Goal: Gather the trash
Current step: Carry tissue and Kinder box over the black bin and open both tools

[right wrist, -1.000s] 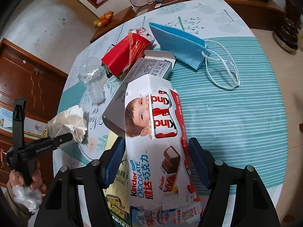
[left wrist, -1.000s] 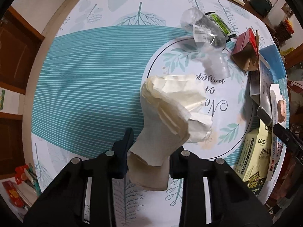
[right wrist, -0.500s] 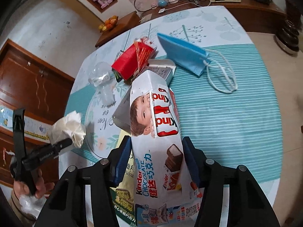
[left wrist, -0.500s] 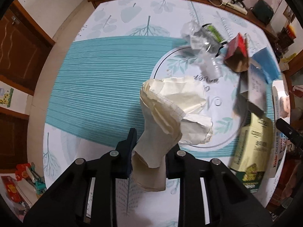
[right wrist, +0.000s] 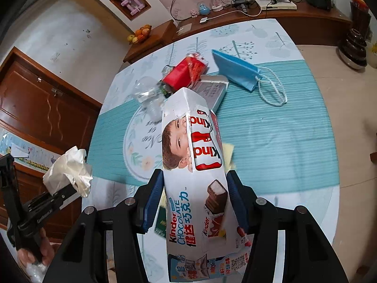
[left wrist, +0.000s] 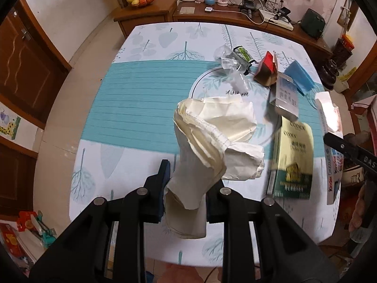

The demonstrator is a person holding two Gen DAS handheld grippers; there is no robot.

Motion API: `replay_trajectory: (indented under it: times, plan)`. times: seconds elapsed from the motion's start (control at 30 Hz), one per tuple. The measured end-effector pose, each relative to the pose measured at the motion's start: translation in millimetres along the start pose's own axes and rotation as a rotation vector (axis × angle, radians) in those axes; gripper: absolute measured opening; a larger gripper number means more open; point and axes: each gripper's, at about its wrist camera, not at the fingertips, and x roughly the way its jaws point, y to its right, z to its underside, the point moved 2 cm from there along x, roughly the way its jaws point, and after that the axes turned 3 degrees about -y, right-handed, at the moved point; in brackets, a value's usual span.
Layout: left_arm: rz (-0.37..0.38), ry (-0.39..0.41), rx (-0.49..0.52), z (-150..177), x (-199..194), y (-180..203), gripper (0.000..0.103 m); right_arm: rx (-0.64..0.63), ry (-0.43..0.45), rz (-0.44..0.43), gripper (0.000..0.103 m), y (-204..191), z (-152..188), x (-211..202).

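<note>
My left gripper (left wrist: 188, 188) is shut on the lower end of a crumpled off-white paper wad (left wrist: 212, 129) and holds it in the air above the near part of the table. The wad (right wrist: 68, 169) also shows at the left of the right wrist view, off the table's edge. My right gripper (right wrist: 194, 184) is shut on a white Kinder chocolate box (right wrist: 193, 165), gripped by its two long sides and lifted above the table. That box (left wrist: 328, 115) shows blurred at the right edge of the left wrist view.
On the round table (left wrist: 141, 94) with its teal striped cloth lie a crushed clear bottle (left wrist: 233, 70), a red carton (left wrist: 267, 68), a blue face mask (right wrist: 235, 68), a grey box (left wrist: 285, 96) and a yellow-green box (left wrist: 294, 155). Wooden sideboards (left wrist: 146, 14) stand behind.
Both grippers have risen away from the table with their loads. The right jaws closed in onto the Kinder box. The left jaws narrowed slightly on the paper.
</note>
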Motion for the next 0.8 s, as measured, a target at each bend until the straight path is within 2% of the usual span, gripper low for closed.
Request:
replay_trajectory:
  times: [0.2,0.43,0.63,0.8]
  plan:
    - [0.007,0.037,0.038,35,-29,-17,0.021,0.001,0.024,-0.010,0.054,-29,31,-17]
    - [0.058,0.080,0.087,74,-59,-43,0.021,-0.006,0.076,-0.013,0.054,-71,83,-43]
    - [0.113,0.131,0.166,108,-84,-72,0.021,0.034,0.146,0.010,0.054,-107,148,-64]
    - [0.180,0.141,0.211,144,-94,-99,0.021,0.078,0.191,0.041,0.054,-141,213,-73]
